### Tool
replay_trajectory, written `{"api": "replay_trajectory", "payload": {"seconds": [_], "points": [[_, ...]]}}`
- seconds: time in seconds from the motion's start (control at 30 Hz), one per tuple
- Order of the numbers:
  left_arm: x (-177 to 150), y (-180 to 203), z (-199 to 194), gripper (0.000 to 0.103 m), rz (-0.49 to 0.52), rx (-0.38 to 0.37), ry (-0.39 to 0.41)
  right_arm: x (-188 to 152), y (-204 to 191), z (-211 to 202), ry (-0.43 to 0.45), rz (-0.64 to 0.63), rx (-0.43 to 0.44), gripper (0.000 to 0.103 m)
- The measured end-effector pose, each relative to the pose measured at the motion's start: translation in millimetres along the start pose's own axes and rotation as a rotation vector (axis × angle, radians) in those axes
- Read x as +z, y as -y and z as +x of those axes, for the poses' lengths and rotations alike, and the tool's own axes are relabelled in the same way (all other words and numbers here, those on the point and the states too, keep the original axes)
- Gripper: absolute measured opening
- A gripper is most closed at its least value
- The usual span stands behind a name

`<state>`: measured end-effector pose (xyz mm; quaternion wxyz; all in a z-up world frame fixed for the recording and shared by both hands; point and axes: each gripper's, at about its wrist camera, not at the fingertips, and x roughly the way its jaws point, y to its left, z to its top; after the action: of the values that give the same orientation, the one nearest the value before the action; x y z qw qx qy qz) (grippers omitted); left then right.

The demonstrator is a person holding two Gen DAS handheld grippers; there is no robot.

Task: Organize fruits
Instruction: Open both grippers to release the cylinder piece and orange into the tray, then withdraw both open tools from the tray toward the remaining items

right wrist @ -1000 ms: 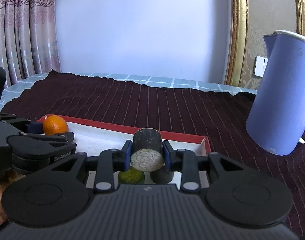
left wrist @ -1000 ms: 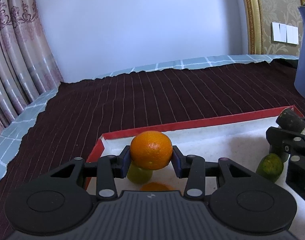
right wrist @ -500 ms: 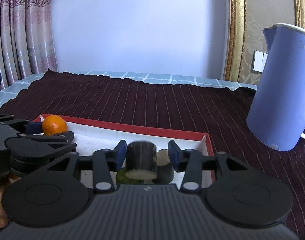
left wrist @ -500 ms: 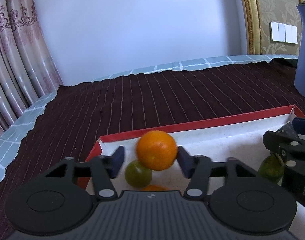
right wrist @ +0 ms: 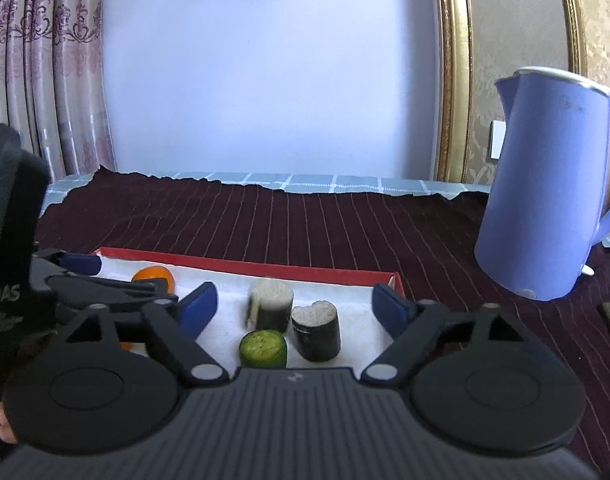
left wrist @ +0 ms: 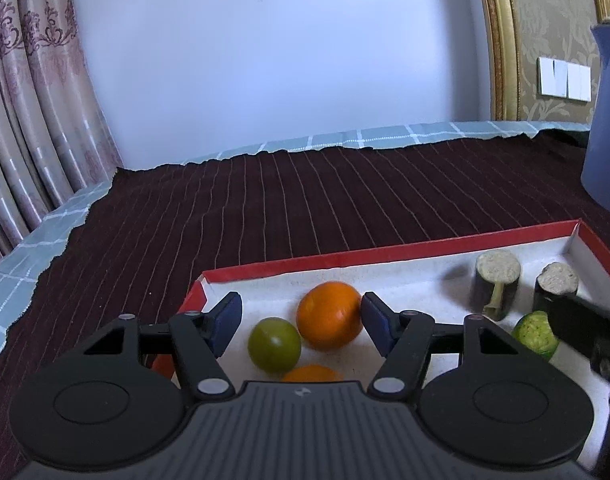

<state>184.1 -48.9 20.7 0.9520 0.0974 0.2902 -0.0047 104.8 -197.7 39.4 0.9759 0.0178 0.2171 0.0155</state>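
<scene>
Left tongs (left wrist: 301, 316) first: standing half apart and holding nothing; the orange (left wrist: 329, 316) sits on the tray floor between the blue pads, brushing or nearly brushing the right-hand pad, clear of the left one; the green fruit (left wrist: 274, 345) lies just nearer the camera and touches or almost touches the orange, with a second orange piece (left wrist: 312, 373) peeking out below the tongs' body. The step in hand looks like a release, so my call is to draw these tongs straight back and slightly up without swinging sideways; a sideways nudge from that right pad could roll the orange into its neighbours.

Across to the right tongs (right wrist: 293, 304): jaws opening, already wide, gripping nothing; the dark cut piece with a pale top (right wrist: 271, 308) stands blurred just ahead between the pads, apart from both, so it may not have settled; beside it to the right stands another dark cut piece (right wrist: 316, 332), and the green cut piece (right wrist: 263, 349) sits nearest the tongs. Best to wait till the blurred one stands steady, then lift away clean.

The one container is the red-rimmed tray (left wrist: 425, 245) with a white floor, resting on the dark striped cloth (left wrist: 305, 200) over the tabletop; round fruit gathered under the left tongs, cut pieces under the right; the blue kettle (right wrist: 545, 184) stands outside it, well right of the right tongs.
</scene>
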Motion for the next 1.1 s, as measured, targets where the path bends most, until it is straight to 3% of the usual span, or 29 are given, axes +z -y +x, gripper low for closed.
{"api": "replay_trajectory", "payload": {"seconds": [0.17,0.37,0.5,1.1], "points": [[0.9,-5.3,-9.8,0.065,-0.021,0.010,0.013,-4.2,-2.8,-18.2,0.035,-0.011,-0.006,0.103],[-1.7,-9.7,-21.0,0.065,-0.035,0.012,0.018,-6.4,-6.1,-33.4,0.052,-0.008,-0.001,0.103],[-5.6,-14.5,-27.5,0.082,-0.048,0.026,0.024,-9.8,-7.7,-40.3,0.048,-0.001,0.005,0.103],[-26.7,-33.5,-56.6,0.082,-0.083,0.025,0.030,-24.4,-14.6,-60.9,0.035,0.016,0.018,0.103]]}}
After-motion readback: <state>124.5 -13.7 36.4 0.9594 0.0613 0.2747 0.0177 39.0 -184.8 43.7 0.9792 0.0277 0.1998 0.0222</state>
